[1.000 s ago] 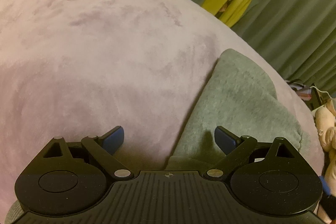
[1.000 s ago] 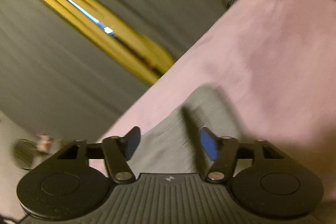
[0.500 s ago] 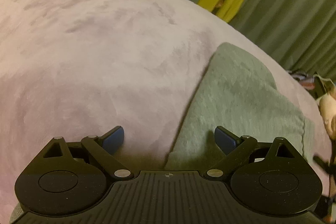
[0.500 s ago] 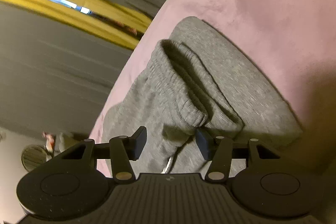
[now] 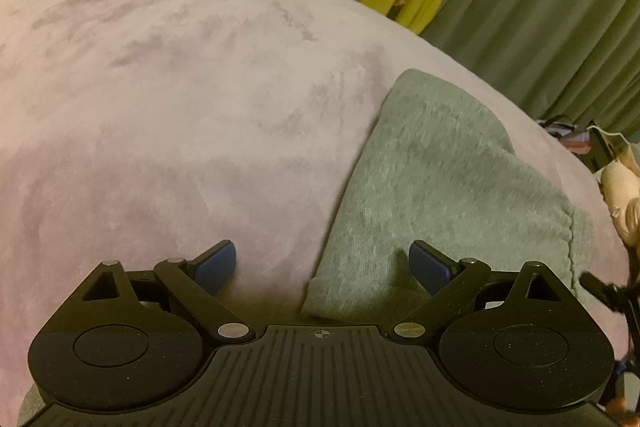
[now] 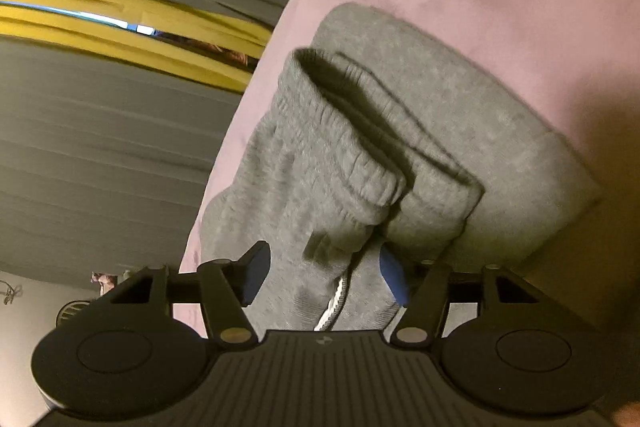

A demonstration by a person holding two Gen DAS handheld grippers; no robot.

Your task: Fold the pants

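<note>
The pink velour blanket [image 5: 168,99] spreads under everything you see. Your folded grey sweatpants [image 6: 400,155] lie on it near its edge. Your left gripper [image 5: 322,263] stands wide open over their corner, gripping nothing. Your right gripper [image 6: 324,275] is opening, waistband fabric and white drawstring [image 6: 332,307] between its jaws.

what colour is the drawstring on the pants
White, possibly flecked; the drawstring hangs from the grey pants, best in the right wrist view.

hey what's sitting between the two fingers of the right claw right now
In the right wrist view, the gray pants fill the gap of the right claw, white drawstring included. The claw is opening, pads not pressing.
</note>
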